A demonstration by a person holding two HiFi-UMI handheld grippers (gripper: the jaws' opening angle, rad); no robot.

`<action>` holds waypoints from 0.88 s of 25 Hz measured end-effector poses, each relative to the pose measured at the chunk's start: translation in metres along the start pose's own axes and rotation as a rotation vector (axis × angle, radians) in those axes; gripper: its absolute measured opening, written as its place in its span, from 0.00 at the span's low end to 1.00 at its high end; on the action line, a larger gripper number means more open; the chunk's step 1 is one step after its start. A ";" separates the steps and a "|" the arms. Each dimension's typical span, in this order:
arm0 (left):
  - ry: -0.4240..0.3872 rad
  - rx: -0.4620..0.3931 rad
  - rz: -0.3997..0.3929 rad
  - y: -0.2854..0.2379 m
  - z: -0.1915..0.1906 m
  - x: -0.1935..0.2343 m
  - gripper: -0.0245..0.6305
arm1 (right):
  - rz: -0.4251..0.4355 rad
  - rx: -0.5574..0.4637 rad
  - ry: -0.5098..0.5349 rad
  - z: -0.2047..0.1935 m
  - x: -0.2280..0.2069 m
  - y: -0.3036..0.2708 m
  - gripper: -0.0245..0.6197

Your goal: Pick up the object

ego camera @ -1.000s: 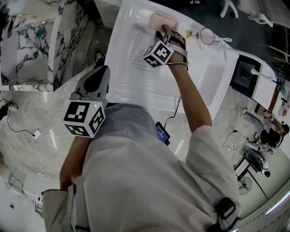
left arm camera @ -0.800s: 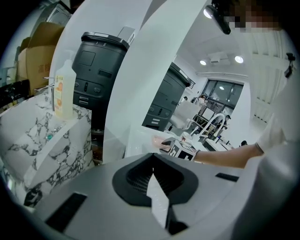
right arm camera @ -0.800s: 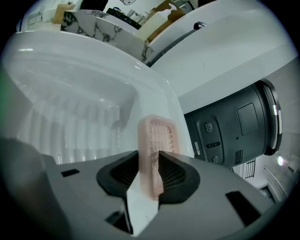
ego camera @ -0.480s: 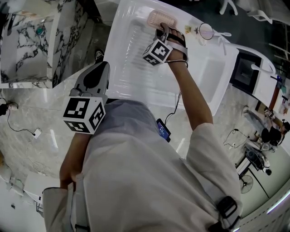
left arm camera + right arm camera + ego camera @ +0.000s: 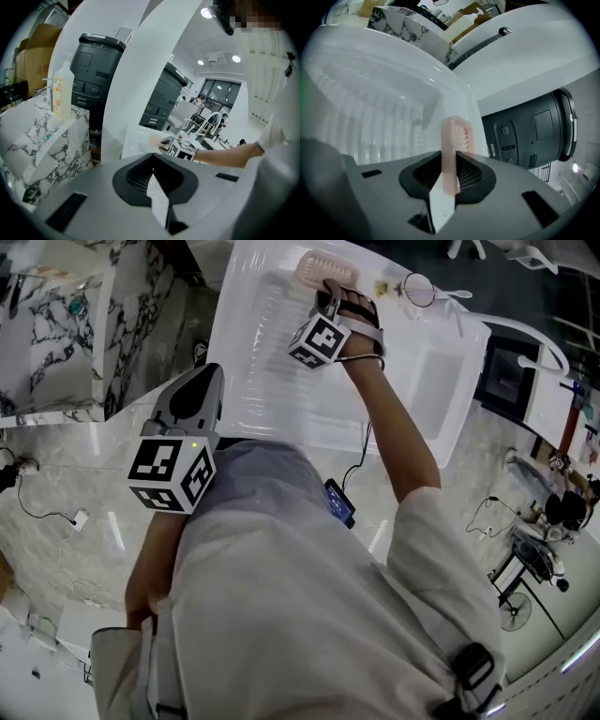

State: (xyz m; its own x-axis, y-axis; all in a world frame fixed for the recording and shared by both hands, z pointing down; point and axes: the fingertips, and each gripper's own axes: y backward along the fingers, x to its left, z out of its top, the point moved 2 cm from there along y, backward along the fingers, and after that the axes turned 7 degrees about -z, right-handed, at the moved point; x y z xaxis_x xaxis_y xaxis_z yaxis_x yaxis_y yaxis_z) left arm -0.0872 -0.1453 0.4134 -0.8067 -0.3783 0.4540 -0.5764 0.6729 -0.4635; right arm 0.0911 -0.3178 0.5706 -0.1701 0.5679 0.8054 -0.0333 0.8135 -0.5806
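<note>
The right gripper [image 5: 324, 289] is reaching over the far edge of the white draining board [image 5: 258, 352] in the head view, its tips meeting the pink slotted dish [image 5: 312, 266], while the left gripper [image 5: 200, 385] is hovering by the person's waist. In the left gripper view, its jaws are pressing together on nothing. In the right gripper view, the jaws have just been closing and are clamping the pink slotted dish edge-on

White ribbed drainboard [image 5: 262, 381] seemingly bears pink dish [image 5: 312, 266].
</note>
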 end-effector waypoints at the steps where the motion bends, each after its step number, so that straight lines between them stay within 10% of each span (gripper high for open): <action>1: -0.001 0.000 0.000 0.000 0.000 0.000 0.04 | 0.003 0.001 -0.002 0.000 0.001 0.001 0.18; 22: -0.023 -0.016 -0.009 0.001 0.000 -0.017 0.04 | 0.039 0.015 -0.095 -0.012 0.000 0.021 0.17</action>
State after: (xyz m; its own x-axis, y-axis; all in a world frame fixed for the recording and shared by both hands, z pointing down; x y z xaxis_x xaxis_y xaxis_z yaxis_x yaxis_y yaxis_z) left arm -0.0740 -0.1384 0.4052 -0.8046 -0.3986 0.4402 -0.5815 0.6795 -0.4474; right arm 0.1024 -0.2994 0.5598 -0.2641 0.5840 0.7676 -0.0394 0.7886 -0.6136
